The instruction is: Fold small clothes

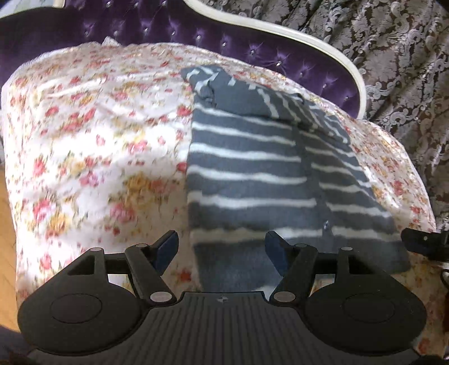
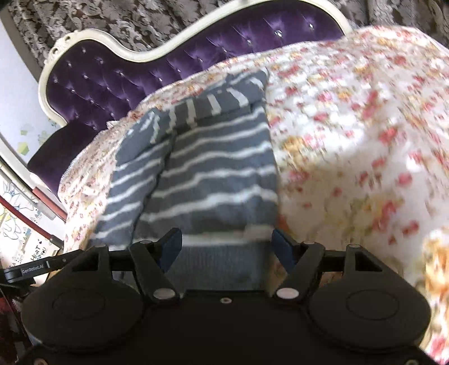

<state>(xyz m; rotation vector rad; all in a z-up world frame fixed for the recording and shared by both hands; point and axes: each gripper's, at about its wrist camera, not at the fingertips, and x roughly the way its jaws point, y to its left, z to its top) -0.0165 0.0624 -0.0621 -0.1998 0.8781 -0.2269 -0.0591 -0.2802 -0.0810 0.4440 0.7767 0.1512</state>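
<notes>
Left wrist view: left claw (image 1: pixel 221 247) spread, nothing between the pads. The striped grey garment (image 1: pixel 252 174) lies flat on the floral bedspread (image 1: pixel 92 134), straight ahead and slightly right of this claw; its near hem sits just under the right pad, the left pad over bare bedspread. Long axis runs away from the claw toward the purple tufted headboard (image 1: pixel 168 25), one sleeve folded across the far end. Right wrist view: right claw (image 2: pixel 227 247) also spread and empty, garment (image 2: pixel 213 168) ahead and slightly left, hem between its pads. Judgement: both claws sit at the near hem, roughly equally close; the next fold likely carries the hem away along that axis.
</notes>
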